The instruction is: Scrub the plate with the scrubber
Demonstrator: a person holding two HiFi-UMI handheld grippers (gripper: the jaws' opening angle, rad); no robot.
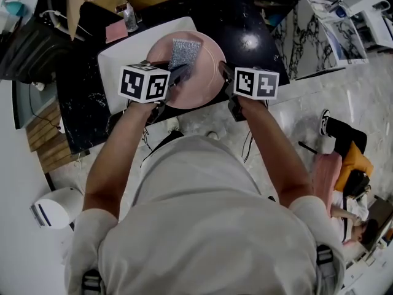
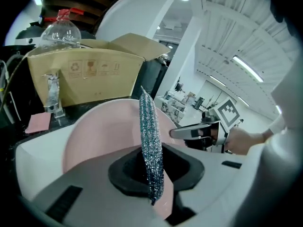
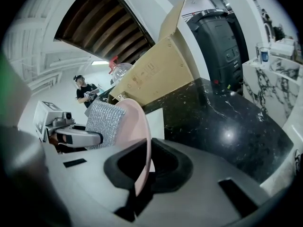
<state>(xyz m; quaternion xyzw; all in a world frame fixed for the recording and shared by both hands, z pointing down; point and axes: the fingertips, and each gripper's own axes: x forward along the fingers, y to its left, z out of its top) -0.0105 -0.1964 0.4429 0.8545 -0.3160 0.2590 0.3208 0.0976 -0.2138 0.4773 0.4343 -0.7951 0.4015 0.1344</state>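
Right now my left tongs (image 2: 151, 171) pinch the silvery scrubber (image 2: 149, 136) by its near edge, and its flat face lies against the pink plate (image 3: 137, 126). My right tongs (image 3: 142, 169) are clamped on the plate's right rim, holding it tilted over the white tray (image 1: 123, 60) on the black surface (image 1: 245, 35). At the far side stands an open cardboard box (image 2: 85, 74).

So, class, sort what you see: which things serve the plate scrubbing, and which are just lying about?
In use: plate, scrubber, left gripper holding the scrubber, right gripper holding the plate's rim.
Lying about: cardboard box, plastic bottle, pink cloth.
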